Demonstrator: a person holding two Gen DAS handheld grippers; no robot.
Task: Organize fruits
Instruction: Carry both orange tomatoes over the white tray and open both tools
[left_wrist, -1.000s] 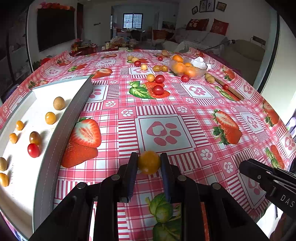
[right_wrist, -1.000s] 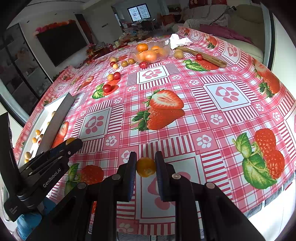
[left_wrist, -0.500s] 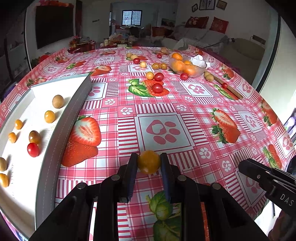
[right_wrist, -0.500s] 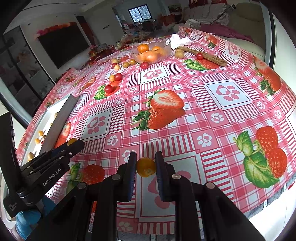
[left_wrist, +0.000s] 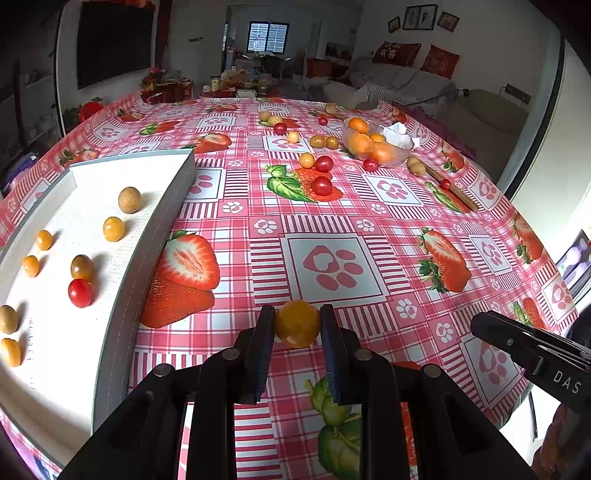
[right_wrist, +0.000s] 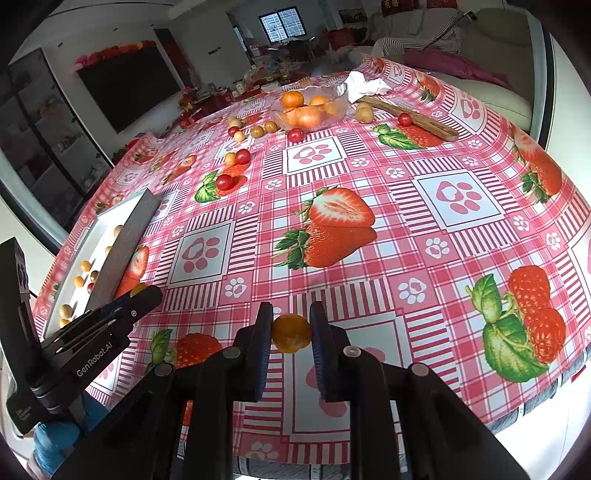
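My left gripper (left_wrist: 297, 321) is shut on a yellow cherry tomato (left_wrist: 296, 324), held above the tablecloth to the right of the white tray (left_wrist: 51, 354). The tray holds several small fruits, among them a red tomato (left_wrist: 79, 292) and a brown longan (left_wrist: 129, 199). My right gripper (right_wrist: 291, 328) is shut on a small orange fruit (right_wrist: 291, 333) over the table's near edge. In the right wrist view the left gripper (right_wrist: 142, 293) shows at lower left, next to the tray (right_wrist: 99, 236). The right gripper's tip (left_wrist: 517, 338) pokes in at the lower right of the left wrist view.
A glass bowl of oranges (left_wrist: 375, 146) stands at the far side, with loose red and yellow tomatoes (left_wrist: 322, 185) and longans (left_wrist: 417, 168) scattered around it. A wooden stick (right_wrist: 410, 118) and a crumpled tissue (right_wrist: 365, 86) lie near the bowl. A blue-gloved hand (right_wrist: 51, 441) holds the left gripper.
The left wrist view has drifted slightly, so the table sits a little lower in it. Both grippers keep their fruits and the right one has not moved.
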